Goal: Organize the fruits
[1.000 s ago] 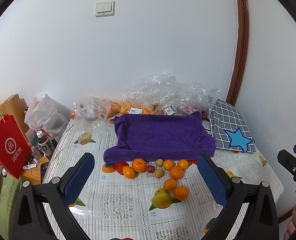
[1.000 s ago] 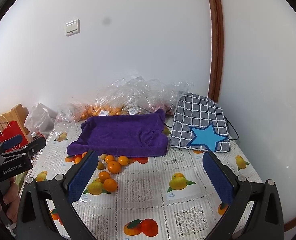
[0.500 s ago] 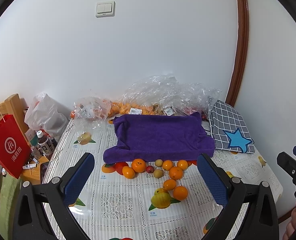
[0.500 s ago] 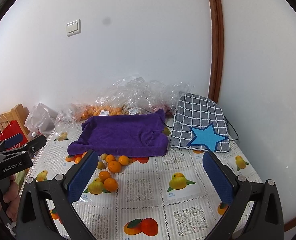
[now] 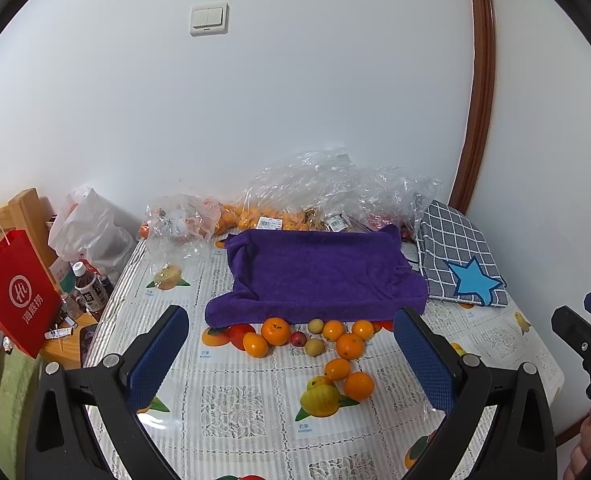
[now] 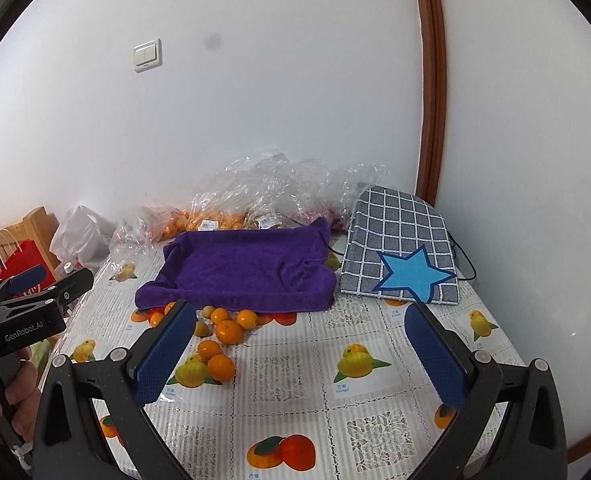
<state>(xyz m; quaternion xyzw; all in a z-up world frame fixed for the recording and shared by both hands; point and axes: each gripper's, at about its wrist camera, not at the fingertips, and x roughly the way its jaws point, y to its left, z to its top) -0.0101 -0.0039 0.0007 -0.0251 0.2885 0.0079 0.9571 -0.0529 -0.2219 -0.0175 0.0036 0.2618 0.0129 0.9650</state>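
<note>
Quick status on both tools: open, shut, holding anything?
Left tool: open, holding nothing.
Right tool: open, holding nothing.

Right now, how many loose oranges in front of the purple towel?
7 oranges: two left of the small red fruit, three right of it, two nearer the camera. The purple towel may hide more.

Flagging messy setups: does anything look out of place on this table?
Yes. Loose oranges and smaller fruits lie scattered on the tablecloth at the purple towel's near edge, some partly under it, while crumpled plastic bags pile up behind it.
</note>
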